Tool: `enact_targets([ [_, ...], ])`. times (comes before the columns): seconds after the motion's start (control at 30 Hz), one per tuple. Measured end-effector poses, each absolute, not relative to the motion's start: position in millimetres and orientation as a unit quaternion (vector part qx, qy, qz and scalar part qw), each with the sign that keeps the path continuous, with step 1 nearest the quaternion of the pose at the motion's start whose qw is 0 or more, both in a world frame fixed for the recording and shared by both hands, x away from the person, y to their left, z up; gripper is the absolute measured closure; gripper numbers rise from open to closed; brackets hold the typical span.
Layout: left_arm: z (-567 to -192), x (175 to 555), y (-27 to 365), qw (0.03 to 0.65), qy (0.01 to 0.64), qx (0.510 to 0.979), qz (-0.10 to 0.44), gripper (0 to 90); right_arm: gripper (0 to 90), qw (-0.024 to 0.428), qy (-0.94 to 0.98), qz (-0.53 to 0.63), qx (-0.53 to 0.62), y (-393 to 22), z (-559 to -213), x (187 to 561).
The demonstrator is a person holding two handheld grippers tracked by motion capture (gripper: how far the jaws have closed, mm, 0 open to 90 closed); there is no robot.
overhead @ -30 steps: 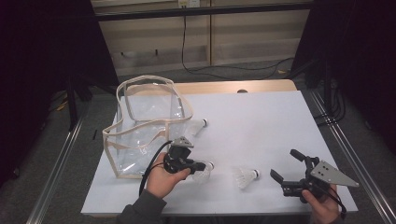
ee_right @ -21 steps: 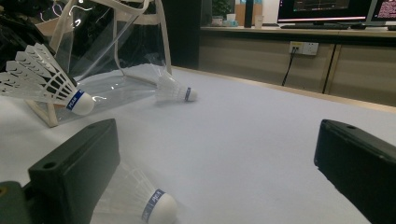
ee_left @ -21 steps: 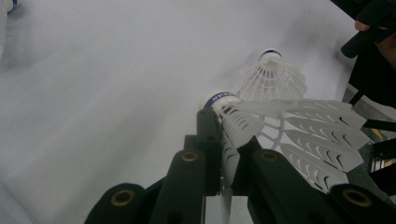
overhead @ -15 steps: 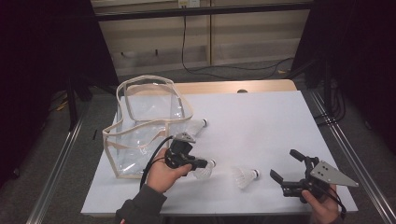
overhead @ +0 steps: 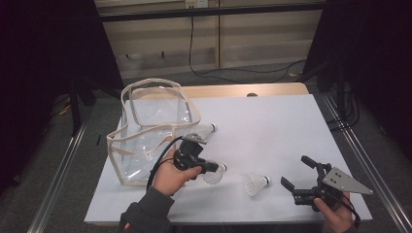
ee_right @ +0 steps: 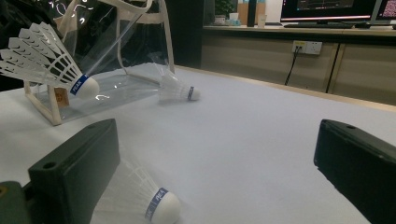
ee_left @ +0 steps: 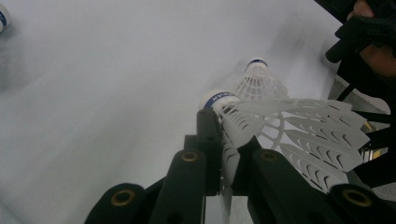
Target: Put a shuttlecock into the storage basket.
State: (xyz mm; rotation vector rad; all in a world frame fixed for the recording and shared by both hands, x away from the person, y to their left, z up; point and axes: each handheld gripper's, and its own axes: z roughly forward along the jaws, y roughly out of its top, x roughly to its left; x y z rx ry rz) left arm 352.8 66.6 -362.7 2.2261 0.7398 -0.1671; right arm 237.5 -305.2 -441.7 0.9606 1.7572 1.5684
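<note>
**Lifting a shuttlecock toward the clear bag**

Gripping a white shuttlecock (ee_left: 280, 135) by the edge of its feather skirt, the left claw (overhead: 214, 169) is clenched on it, the jaws pinching the thin vanes rather than the cork. That hold looks chosen because the skirt is the part thin enough to slip between the jaws while the shuttlecock lay on its side. It hangs just above the white surface (overhead: 272, 126), near the front corner of the transparent bag (overhead: 145, 136), whose open mouth faces up, presumably the place it is meant to go.

A second shuttlecock (overhead: 255, 183) lies on the surface between the two hands, cork pointing toward the right claw (overhead: 297, 175). That claw's jaws stand released and wide apart, nothing between them, hovering low as if waiting its turn. A third shuttlecock (overhead: 206, 129) rests beside the bag's far side.

Compared with a second ago, the left hand has edged slightly toward the bag and tipped up a little, carrying its shuttlecock along. The right claw has kept its place, and the two loose shuttlecocks lie where they were.
</note>
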Motion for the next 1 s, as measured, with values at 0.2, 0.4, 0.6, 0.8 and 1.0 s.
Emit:
enact_targets([
  [0.2, -355, 358, 67, 0.388, 0.291, 0.871, -0.077, 87.0, 0.0, 0.295, 0.660, 0.589, 0.361, -305, -442, 237],
  [0.4, -343, 361, 67, 0.381, 0.290, 0.875, -0.072, 87.0, 0.0, 0.297, 0.661, 0.588, 0.360, -305, -441, 237],
  [0.6, -336, 363, 65, 0.379, 0.289, 0.876, -0.075, 86.9, 0.0, 0.296, 0.662, 0.588, 0.359, -305, -441, 237],
  [0.8, -332, 366, 64, 0.376, 0.289, 0.877, -0.078, 87.0, 0.0, 0.296, 0.661, 0.589, 0.358, -305, -441, 237],
  [1.0, -324, 369, 63, 0.371, 0.288, 0.879, -0.078, 87.0, 0.0, 0.295, 0.661, 0.589, 0.358, -304, -441, 237],
])
